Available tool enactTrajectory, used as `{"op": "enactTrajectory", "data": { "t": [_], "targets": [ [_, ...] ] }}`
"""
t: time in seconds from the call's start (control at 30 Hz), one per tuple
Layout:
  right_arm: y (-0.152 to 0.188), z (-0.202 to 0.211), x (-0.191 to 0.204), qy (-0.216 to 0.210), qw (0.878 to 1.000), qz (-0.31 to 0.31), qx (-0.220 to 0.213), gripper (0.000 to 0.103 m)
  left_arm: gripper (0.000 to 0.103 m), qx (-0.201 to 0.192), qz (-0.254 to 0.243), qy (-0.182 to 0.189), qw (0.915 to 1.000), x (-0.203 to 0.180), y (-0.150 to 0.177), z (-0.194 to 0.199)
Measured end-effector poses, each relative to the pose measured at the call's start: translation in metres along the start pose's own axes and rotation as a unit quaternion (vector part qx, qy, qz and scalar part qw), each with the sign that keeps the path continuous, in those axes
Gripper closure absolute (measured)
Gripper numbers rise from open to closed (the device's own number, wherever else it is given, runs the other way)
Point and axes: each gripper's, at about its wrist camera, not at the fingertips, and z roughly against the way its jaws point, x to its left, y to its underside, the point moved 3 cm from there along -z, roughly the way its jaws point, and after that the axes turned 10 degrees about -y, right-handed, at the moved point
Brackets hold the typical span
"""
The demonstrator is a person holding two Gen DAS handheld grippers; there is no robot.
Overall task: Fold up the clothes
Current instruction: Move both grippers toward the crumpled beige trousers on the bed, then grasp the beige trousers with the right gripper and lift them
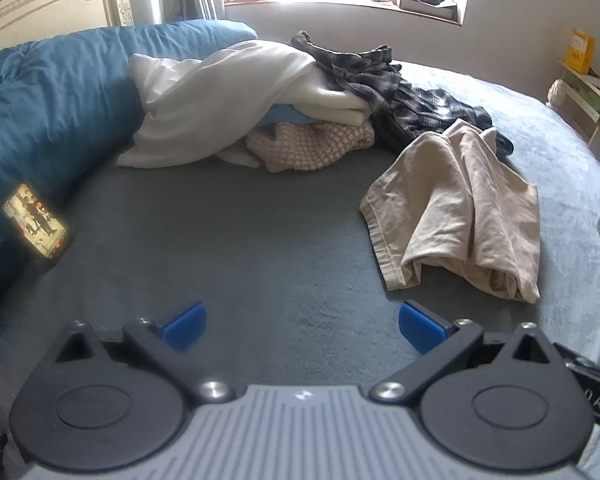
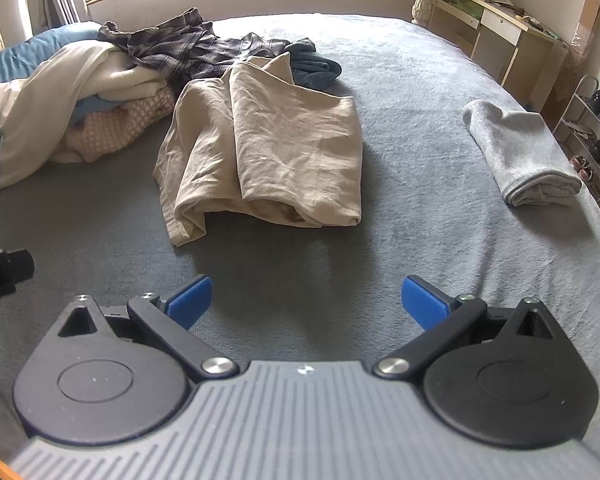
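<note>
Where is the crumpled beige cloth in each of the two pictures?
Left wrist view: the beige cloth lies right of centre on the grey bed cover, beyond the open left gripper.
Right wrist view: it lies just left of centre, ahead of the open right gripper.
Shared landmark: the dark plaid garment lies just behind the cloth in both.

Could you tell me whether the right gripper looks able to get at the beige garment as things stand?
Probably yes. The right gripper is open and empty, the beige garment lies straight ahead, and only bare grey bedspread lies between them.
</note>
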Motion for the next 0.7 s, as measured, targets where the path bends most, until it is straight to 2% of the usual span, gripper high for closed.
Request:
{"op": "enactTrajectory", "data": {
  "t": [0.1, 0.27, 0.4, 0.57, 0.7],
  "targets": [
    [0.000, -0.005, -0.002, 0.000, 1.000, -0.002, -0.002, 0.001, 0.000, -0.005, 0.017, 0.009, 0.9998, 0.004, -0.001, -0.005],
    [-0.001, -0.013, -0.009, -0.018, 1.000, 0.002, -0.017, 0.001, 0.000, -0.018, 0.058, 0.044, 0.9972, 0.010, -0.007, -0.022],
    [-0.007, -0.019, -0.017, -0.033, 0.998, 0.024, -0.052, 0.001, 0.000, -0.025, 0.066, 0.058, 0.9958, 0.009, -0.014, -0.044],
    [-0.025, -0.033, -0.026, -0.048, 0.990, 0.081, -0.103, 0.001, 0.000, -0.018, 0.065, 0.063, 0.9957, 0.001, -0.026, -0.081],
    [-0.054, -0.048, -0.032, -0.057, 0.984, 0.108, -0.129, 0.001, 0.000, -0.006, 0.100, 0.063, 0.9930, -0.002, -0.034, -0.116]
  ]
}}
